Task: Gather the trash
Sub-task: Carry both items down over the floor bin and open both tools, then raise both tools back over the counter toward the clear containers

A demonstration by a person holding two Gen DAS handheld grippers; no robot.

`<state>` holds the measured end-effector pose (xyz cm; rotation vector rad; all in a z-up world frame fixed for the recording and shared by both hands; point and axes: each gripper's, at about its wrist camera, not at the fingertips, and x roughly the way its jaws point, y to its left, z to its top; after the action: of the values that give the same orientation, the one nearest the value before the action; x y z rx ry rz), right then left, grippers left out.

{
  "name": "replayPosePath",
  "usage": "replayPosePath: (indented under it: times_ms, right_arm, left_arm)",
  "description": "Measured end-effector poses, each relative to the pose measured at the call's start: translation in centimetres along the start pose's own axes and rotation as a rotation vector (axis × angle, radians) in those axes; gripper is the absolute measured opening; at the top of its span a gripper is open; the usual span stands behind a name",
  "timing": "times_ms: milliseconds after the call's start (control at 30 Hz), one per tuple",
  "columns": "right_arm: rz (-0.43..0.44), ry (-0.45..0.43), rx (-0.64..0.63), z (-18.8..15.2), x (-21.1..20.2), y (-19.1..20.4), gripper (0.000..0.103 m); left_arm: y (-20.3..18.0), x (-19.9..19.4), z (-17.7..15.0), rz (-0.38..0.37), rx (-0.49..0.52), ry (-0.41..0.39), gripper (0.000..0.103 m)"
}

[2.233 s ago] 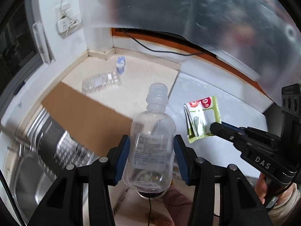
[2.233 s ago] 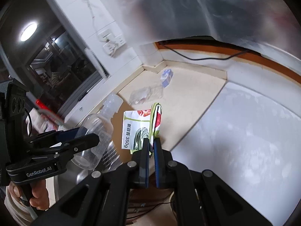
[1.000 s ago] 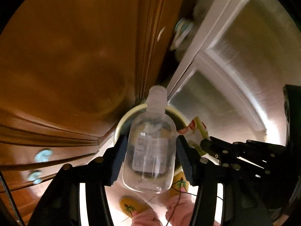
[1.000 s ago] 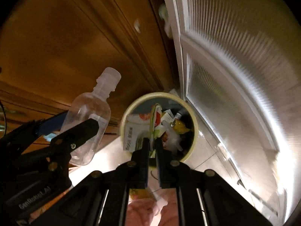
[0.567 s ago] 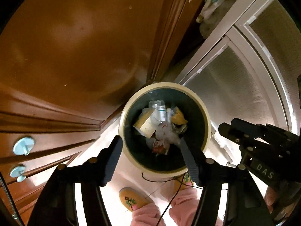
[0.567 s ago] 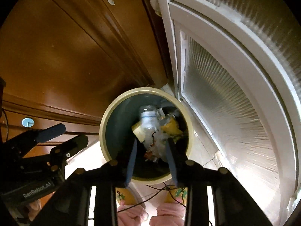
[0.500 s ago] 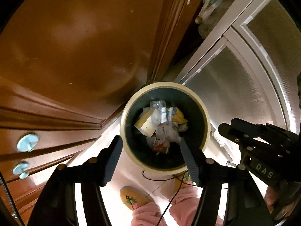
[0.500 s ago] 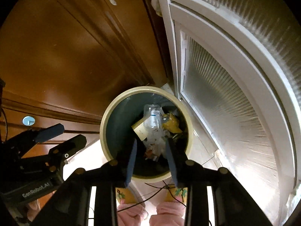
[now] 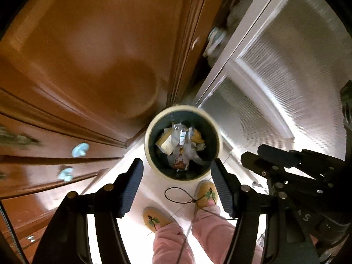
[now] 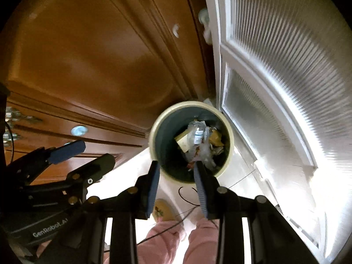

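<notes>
We look straight down into the trash bin (image 9: 149, 151), a round cream-rimmed pail with a dark inside, which stands on the pale floor (image 9: 151, 189). In it lies the clear plastic bottle (image 9: 179, 135) with its white label, on top of a heap of crumpled wrappers (image 9: 189, 151), next to a tan piece of cardboard (image 9: 165, 143). Something red and white sits lower in the heap; we think it is a snack packet, but the blur leaves that unsure.

The left gripper (image 9: 177, 184) hangs above the bin's near rim with its jaws spread wide and nothing between them. The right gripper (image 10: 177, 187) also hovers above the near rim, jaws parted and bare.

Left of the bin rise the brown wooden cabinet doors (image 9: 92, 50) with pale blue knobs (image 9: 80, 150). Right of the bin stands a white-framed ribbed glass door (image 10: 286, 83). On the near side of the bin we see two yellow slippers (image 9: 206, 192) and pink trouser legs (image 9: 169, 239), with a thin black cord (image 9: 176, 195) looping over the floor there.
</notes>
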<state>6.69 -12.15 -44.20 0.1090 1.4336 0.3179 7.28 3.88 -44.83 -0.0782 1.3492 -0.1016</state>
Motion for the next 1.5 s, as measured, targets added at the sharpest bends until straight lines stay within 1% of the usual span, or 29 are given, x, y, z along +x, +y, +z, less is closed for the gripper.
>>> replayPosePath:
  times_ms: [33, 100, 133, 200, 300, 367, 400, 467, 533, 567, 633, 700, 733, 833, 933, 967, 1000, 1033, 1067, 1100, 1233, 1367, 1400, 1433, 1467, 1500]
  right_arm:
    - [0.004, -0.008, 0.001, 0.0, -1.4, 0.4, 0.033]
    - [0.008, -0.025, 0.005, 0.2, -3.6, 1.1, 0.033]
    - [0.01, -0.04, 0.006, 0.4, -5.5, 1.6, 0.033]
    - [0.013, -0.065, 0.009, 0.7, -8.0, 2.1, 0.033]
    - [0.024, -0.107, 0.014, 1.2, -12.7, 3.4, 0.033]
    - [0.026, -0.144, 0.006, 1.8, -16.5, 4.6, 0.033]
    - [0.024, -0.157, 0.002, 1.9, -17.7, 5.0, 0.033]
    - [0.028, -0.192, -0.012, 2.2, -20.7, 6.2, 0.033]
    - [0.027, -0.232, -0.027, 2.6, -24.0, 7.4, 0.033]
    - [0.026, -0.249, -0.034, 2.7, -25.1, 7.9, 0.033]
    - [0.015, -0.295, -0.054, 3.0, -28.1, 9.1, 0.033]
    - [0.015, -0.327, -0.074, 3.3, -30.3, 10.0, 0.037]
    - [0.011, -0.343, -0.085, 3.5, -31.5, 10.5, 0.039]
    - [0.009, -0.391, -0.111, 4.4, -35.3, 11.7, 0.043]
    - [0.005, -0.441, -0.119, 5.7, -38.9, 12.4, 0.047]
    - [0.0, -0.46, -0.12, 6.1, -40.1, 12.5, 0.051]
    - [-0.003, -0.472, -0.123, 6.4, -41.1, 12.6, 0.057]
    - [-0.01, -0.492, -0.133, 7.1, -42.5, 12.7, 0.061]
    - [-0.022, -0.506, -0.142, 7.7, -43.3, 13.0, 0.068]
    - [-0.038, -0.519, -0.157, 8.6, -44.1, 13.2, 0.072]
    - [-0.061, -0.541, -0.227, 12.0, -46.1, 13.9, 0.074]
    - [-0.069, -0.53, -0.301, 17.4, -47.3, 13.7, 0.075]
    - [-0.072, -0.529, -0.315, 18.6, -47.3, 13.5, 0.076]
    - [-0.076, -0.53, -0.347, 20.4, -47.3, 13.3, 0.078]
    - [-0.078, -0.529, -0.37, 21.3, -47.3, 13.2, 0.08]
    - [-0.082, -0.525, -0.411, 23.1, -47.0, 13.0, 0.083]
  left_arm:
    - [-0.1, -2.1, 0.2, 0.0, 0.006, -0.011, 0.062]
    - [-0.2, -4.3, 0.3, -0.005, 0.016, -0.03, 0.062]
    - [-0.3, -6.6, 0.5, -0.01, 0.023, -0.047, 0.062]
    - [-0.6, -9.2, 0.9, -0.016, 0.034, -0.073, 0.062]
    - [-0.9, -14.8, 1.7, -0.02, 0.077, -0.131, 0.062]
    - [-1.1, -18.0, 2.3, -0.028, 0.104, -0.165, 0.063]
    - [-1.2, -19.6, 2.5, -0.032, 0.118, -0.182, 0.063]
    - [-1.4, -22.2, 3.1, -0.04, 0.144, -0.209, 0.064]
    - [-1.7, -25.3, 3.7, -0.048, 0.181, -0.244, 0.069]
    - [-1.9, -26.9, 3.9, -0.045, 0.204, -0.266, 0.07]
    - [-2.1, -29.8, 4.1, -0.015, 0.253, -0.315, 0.072]
    - [-2.2, -32.6, 4.5, 0.018, 0.301, -0.351, 0.077]
    - [-2.1, -33.8, 4.8, 0.028, 0.312, -0.36, 0.077]
    - [-1.5, -37.5, 6.4, 0.011, 0.32, -0.372, 0.077]
    - [-1.1, -41.2, 8.7, 0.021, 0.307, -0.412, 0.077]
    - [-1.1, -42.5, 9.2, 0.019, 0.302, -0.423, 0.077]
    - [-0.9, -43.7, 10.0, 0.018, 0.292, -0.435, 0.077]
    - [-0.7, -44.9, 11.3, 0.019, 0.278, -0.446, 0.077]
    - [-0.6, -45.7, 12.3, 0.017, 0.269, -0.453, 0.077]
    - [-0.4, -46.4, 13.2, 0.016, 0.26, -0.463, 0.077]
    - [-0.2, -48.5, 16.7, 0.035, 0.227, -0.49, 0.077]
    - [0.1, -50.0, 20.6, 0.077, 0.187, -0.515, 0.078]
    - [0.1, -50.2, 22.1, 0.097, 0.172, -0.52, 0.078]
    - [0.1, -50.4, 23.2, 0.109, 0.164, -0.522, 0.078]
    - [0.1, -50.4, 24.6, 0.125, 0.15, -0.526, 0.078]
    - [0.1, -50.1, 25.9, 0.136, 0.14, -0.527, 0.078]
